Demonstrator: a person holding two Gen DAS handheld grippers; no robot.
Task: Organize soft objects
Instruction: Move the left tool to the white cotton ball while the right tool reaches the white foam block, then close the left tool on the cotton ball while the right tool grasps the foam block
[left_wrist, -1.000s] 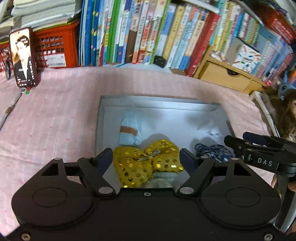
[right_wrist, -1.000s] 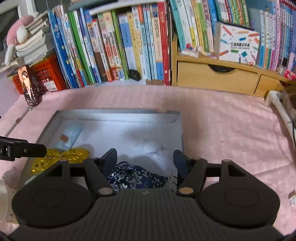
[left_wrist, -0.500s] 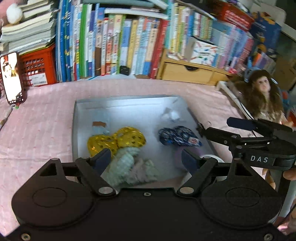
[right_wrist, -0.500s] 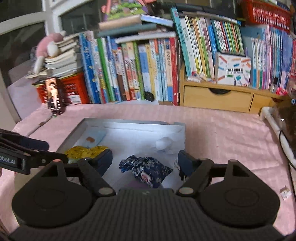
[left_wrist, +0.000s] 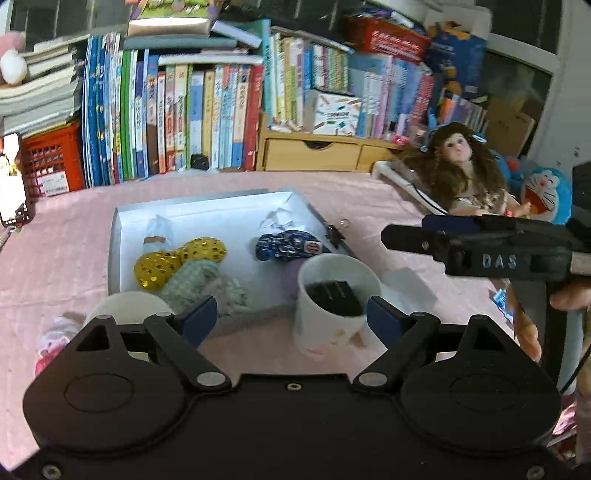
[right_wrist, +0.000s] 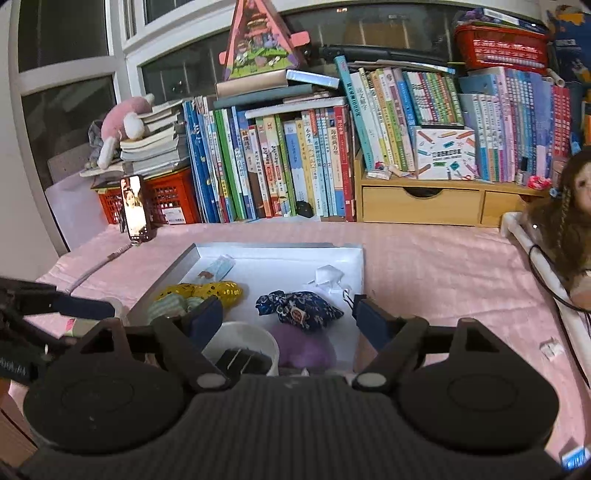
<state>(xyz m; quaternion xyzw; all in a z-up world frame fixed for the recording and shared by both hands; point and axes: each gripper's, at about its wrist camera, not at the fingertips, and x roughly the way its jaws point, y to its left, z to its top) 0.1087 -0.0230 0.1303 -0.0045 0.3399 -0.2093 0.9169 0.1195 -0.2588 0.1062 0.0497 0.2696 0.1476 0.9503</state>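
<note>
both tongs stand wide and empty, their jaws having just been opening: the left gripper (left_wrist: 291, 317) hangs over the white paper cup (left_wrist: 334, 295) with a dark thing in it, the right gripper (right_wrist: 288, 319) just before the shallow grey-and-white cardboard tray (right_wrist: 184, 260). the soft things, a gold sequinned pouch (left_wrist: 177, 258), a dark blue floral cloth pouch (right_wrist: 297, 308) and a pale green knitted bundle (left_wrist: 201, 282), lie inside that tray. the light cup looks easy to tip with a low sweep, and the grippers, working close together, could bump.

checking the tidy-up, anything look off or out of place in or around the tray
One thing: a pink soft item lies on the tablecloth outside the tray, beside a white cup, while the other soft pieces sit inside. A crumpled white paper scrap is in the tray too.
</note>
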